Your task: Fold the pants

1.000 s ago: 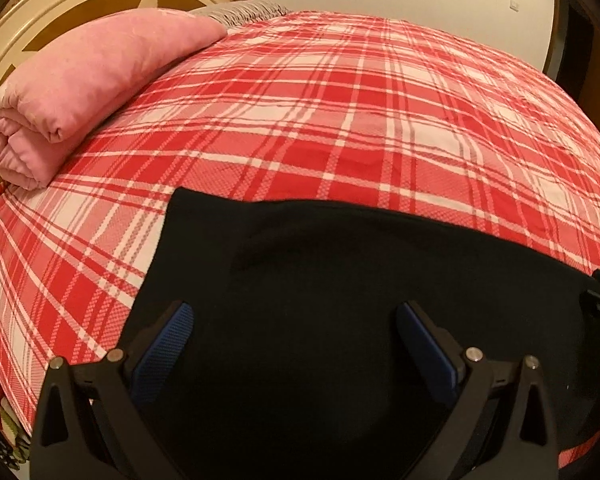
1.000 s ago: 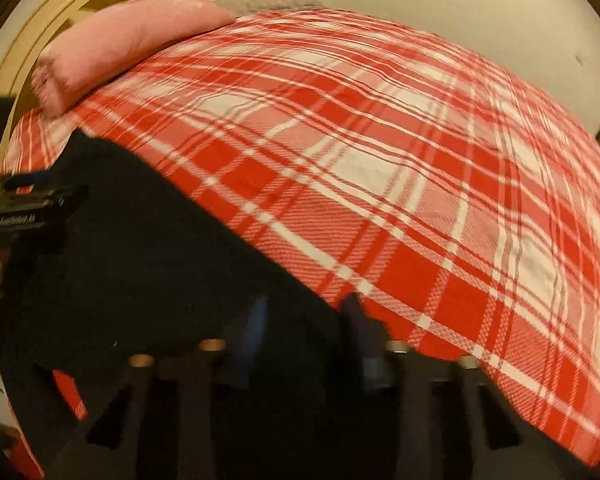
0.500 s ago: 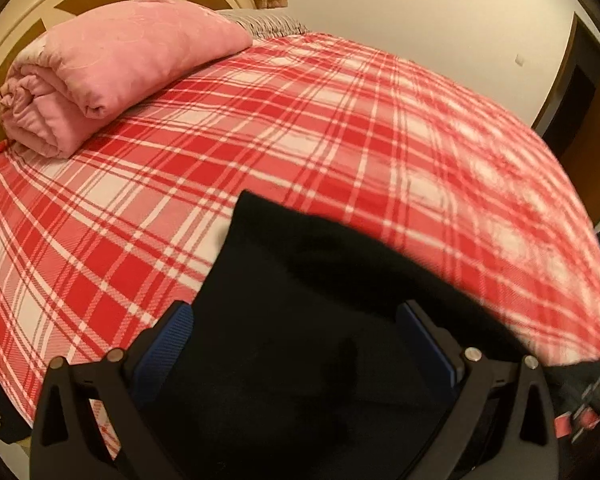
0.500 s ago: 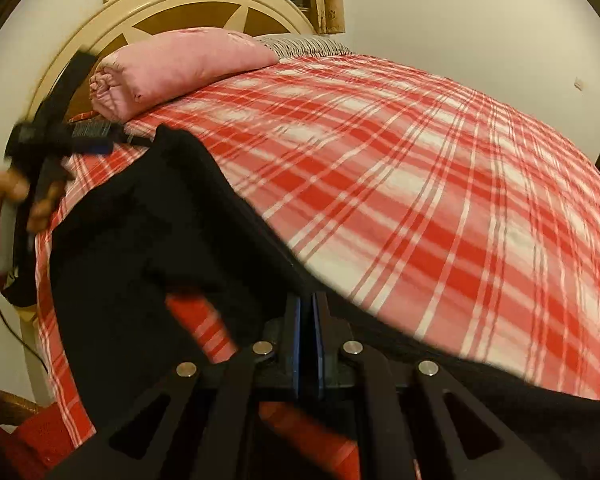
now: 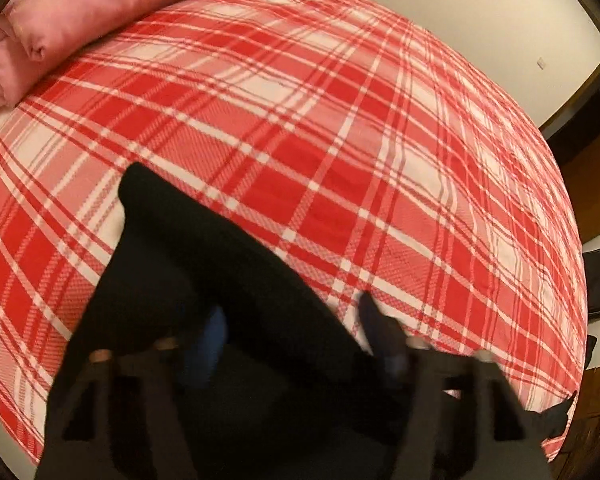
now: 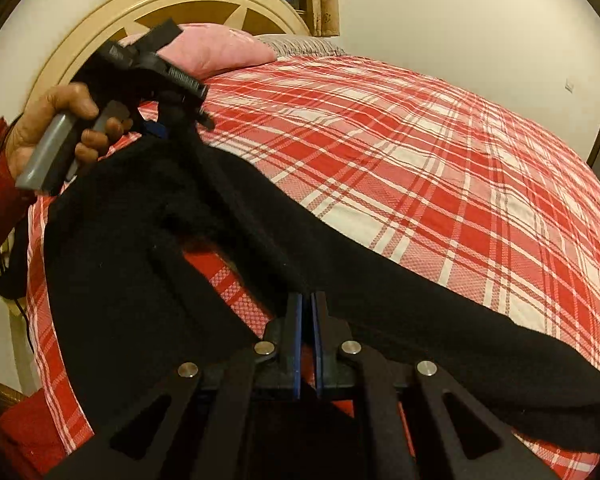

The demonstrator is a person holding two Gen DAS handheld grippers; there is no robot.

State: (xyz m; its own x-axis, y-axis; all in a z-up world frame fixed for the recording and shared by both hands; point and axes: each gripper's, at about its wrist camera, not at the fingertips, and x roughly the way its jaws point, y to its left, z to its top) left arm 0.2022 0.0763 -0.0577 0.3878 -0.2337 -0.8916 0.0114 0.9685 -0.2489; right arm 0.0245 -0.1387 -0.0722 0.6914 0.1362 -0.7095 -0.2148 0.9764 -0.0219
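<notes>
Pants (image 6: 380,296), black ones, are strung across the near side of the bed (image 6: 440,152), partly lifted off the red-and-white plaid cover.

Right tongs (image 6: 307,320) are pinched tight, blue pads nearly touching, with a fold of the black cloth caught between them. From there the cloth runs up and to the left to the left tongs (image 6: 168,120), where the person's hand (image 6: 60,120) grips the grey handle. The top of the pants bunches right up against those tongs, so it looks like they've got hold of it, but the tips are buried in black cloth and I honestly can't see the pinch itself.

The left tongs' own camera doesn't help much: left tongs (image 5: 292,332) are smeared with blur, the fingers look some way apart with black cloth draped between and over them, so I can't tell whether they're gripping. One corner of the pants (image 5: 140,184) pokes out flat onto the plaid there.

Pink rolled blanket (image 5: 100,4) sits at the head end, against the cream headboard (image 6: 204,4). Between the two tongs the pants sag, showing a patch of plaid under them.
</notes>
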